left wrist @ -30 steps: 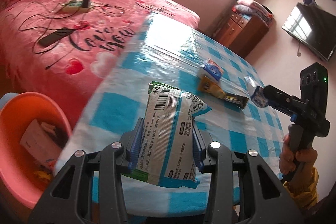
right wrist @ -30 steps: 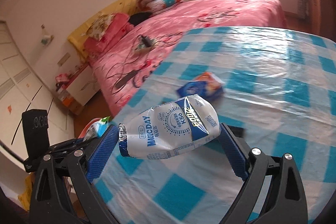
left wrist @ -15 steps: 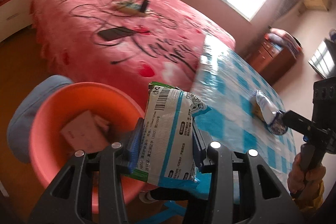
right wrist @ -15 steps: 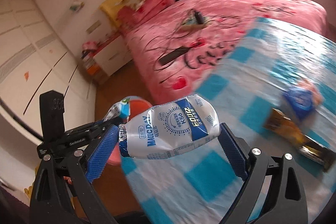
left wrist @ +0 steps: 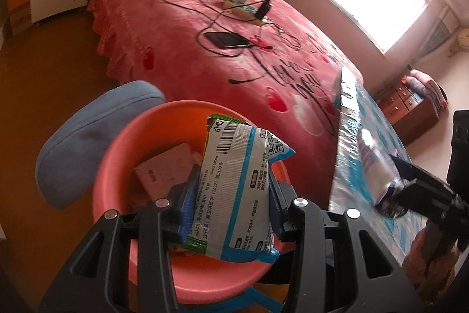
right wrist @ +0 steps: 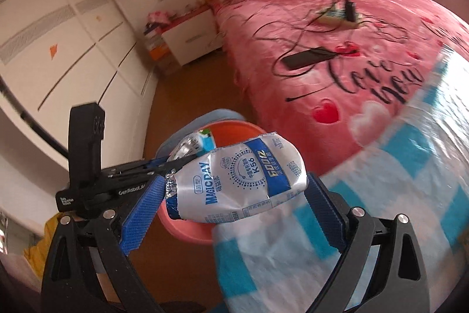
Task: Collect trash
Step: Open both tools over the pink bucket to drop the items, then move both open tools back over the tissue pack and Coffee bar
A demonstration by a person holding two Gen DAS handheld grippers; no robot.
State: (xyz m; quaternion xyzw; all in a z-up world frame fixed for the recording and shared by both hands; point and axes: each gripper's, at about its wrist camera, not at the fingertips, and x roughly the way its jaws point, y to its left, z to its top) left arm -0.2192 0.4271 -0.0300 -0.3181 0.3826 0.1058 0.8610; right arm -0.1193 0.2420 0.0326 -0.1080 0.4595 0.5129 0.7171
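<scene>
My left gripper point(left wrist: 231, 192) is shut on a white and teal snack wrapper point(left wrist: 237, 181) and holds it over an orange basin point(left wrist: 117, 166) on the floor. A pale box point(left wrist: 167, 169) lies inside the basin. My right gripper point(right wrist: 231, 195) is shut on a crumpled white and blue milk pouch point(right wrist: 234, 181) marked MAGICDAY, above the edge of the checked table point(right wrist: 395, 210). In the right wrist view the left gripper point(right wrist: 187, 154) with its wrapper hangs over the basin point(right wrist: 231, 131). In the left wrist view the right gripper point(left wrist: 390, 195) shows at the right, a hand on its handle.
A blue cushioned stool point(left wrist: 88, 137) stands beside the basin on the brown floor. The pink bed point(left wrist: 205, 34) carries a phone point(left wrist: 225, 40), cables and a power strip. White wardrobes point(right wrist: 58, 34) and a bedside cabinet point(right wrist: 190, 34) line the far wall.
Both grippers have swung left off the table toward the basin and sunk a little, each keeping hold of its piece of trash. The wrapper now hangs over the basin.
</scene>
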